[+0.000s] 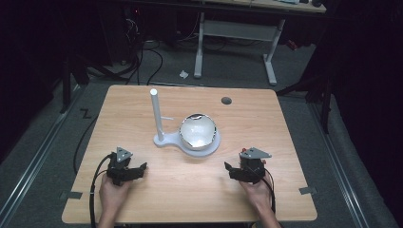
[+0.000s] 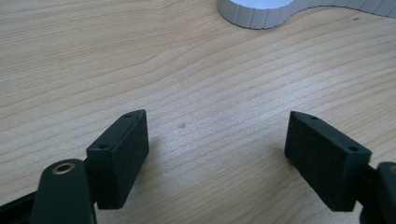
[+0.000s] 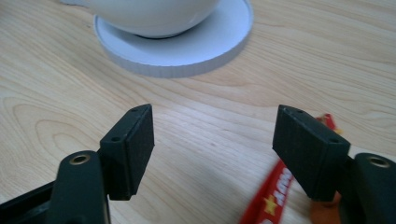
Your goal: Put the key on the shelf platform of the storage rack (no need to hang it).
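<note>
Bowl on stand, mid-table

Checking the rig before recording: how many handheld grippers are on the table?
2. The left gripper sits at the table's near left, the right gripper at its near right, both open, nothing held.

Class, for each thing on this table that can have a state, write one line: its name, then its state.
Left gripper: open, empty, low over the table.
Right gripper: open, empty.
Bowl: upright, seated on the white stand's round base.
White stand: post upright, nothing hung on it.
</note>
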{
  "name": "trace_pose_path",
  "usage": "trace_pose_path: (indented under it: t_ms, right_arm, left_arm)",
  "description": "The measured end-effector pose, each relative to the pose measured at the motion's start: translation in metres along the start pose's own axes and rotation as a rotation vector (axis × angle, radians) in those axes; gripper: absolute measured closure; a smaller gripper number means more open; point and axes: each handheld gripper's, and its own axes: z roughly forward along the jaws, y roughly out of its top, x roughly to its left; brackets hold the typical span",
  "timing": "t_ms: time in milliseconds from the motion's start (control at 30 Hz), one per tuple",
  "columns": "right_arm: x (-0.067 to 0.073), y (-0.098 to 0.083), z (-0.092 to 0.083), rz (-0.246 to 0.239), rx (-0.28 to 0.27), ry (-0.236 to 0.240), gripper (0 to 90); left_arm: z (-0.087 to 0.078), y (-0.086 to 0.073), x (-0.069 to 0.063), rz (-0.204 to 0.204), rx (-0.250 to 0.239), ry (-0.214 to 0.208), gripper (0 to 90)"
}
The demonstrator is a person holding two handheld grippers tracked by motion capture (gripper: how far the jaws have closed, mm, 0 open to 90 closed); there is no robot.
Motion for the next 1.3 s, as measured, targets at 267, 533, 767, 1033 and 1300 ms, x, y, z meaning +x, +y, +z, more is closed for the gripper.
trace_pose_path:
  t_ms: [267, 533, 767, 1033, 1300]
  right_arm:
    - [-0.018, -0.005, -0.011, 0.025, -0.007, -0.037, 25.8]
    - [-0.042, -0.011, -0.016, 0.069, -0.013, -0.092, 19.3]
    - [-0.053, -0.016, -0.010, 0.106, 0.010, -0.078, 13.8]
    - [-0.056, -0.024, 0.003, 0.117, 0.073, -0.099, 5.2]
    - [-0.057, -0.030, 0.010, 0.104, 0.101, -0.108, 4.3]
  left_arm:
    - [0.000, 0.000, 0.000, 0.002, 0.001, -0.001, 22.0]
    - [0.000, 0.000, 0.000, 0.002, -0.001, -0.001, 22.0]
    - [0.000, 0.000, 0.000, 0.002, 0.001, -0.001, 22.0]
    - [0.000, 0.000, 0.000, 0.002, -0.001, -0.001, 22.0]
    - [0.000, 0.000, 0.000, 0.002, 0.001, -0.002, 22.1]
